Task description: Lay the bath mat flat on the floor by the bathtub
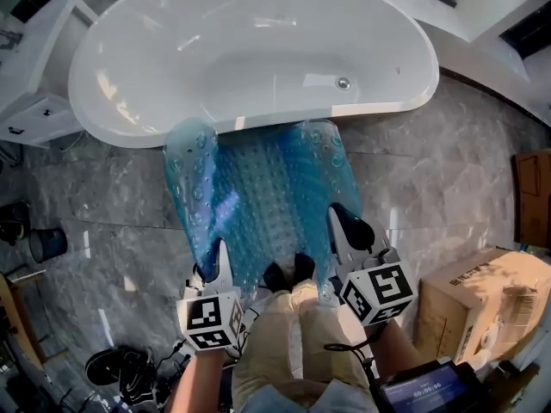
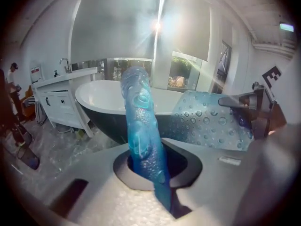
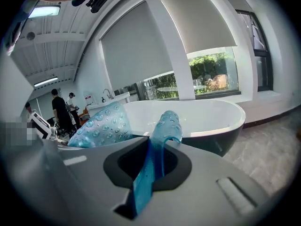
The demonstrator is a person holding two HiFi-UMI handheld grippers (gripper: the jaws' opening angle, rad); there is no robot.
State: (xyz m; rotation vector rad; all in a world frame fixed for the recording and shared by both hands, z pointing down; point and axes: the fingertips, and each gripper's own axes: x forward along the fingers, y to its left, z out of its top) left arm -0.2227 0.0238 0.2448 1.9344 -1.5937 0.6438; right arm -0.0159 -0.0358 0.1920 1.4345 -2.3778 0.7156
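Observation:
A translucent blue bath mat (image 1: 258, 196) studded with suction cups hangs between my two grippers, in front of the white bathtub (image 1: 250, 50). Its far corners curl upward next to the tub's side. My left gripper (image 1: 213, 269) is shut on the mat's near left edge, which runs as a blue strip (image 2: 143, 140) through its jaws. My right gripper (image 1: 343, 235) is shut on the near right edge (image 3: 153, 166). In the left gripper view the right gripper (image 2: 256, 112) shows beyond the mat. The grey marble floor (image 1: 112, 213) lies below.
A white vanity cabinet (image 1: 39, 76) stands left of the tub. A cardboard box (image 1: 482, 304) sits at the right, and a small dark bin (image 1: 47, 243) and dark shoes (image 1: 120, 364) at the left. My own legs and feet (image 1: 288, 274) stand just behind the mat. People stand far off (image 3: 61, 112).

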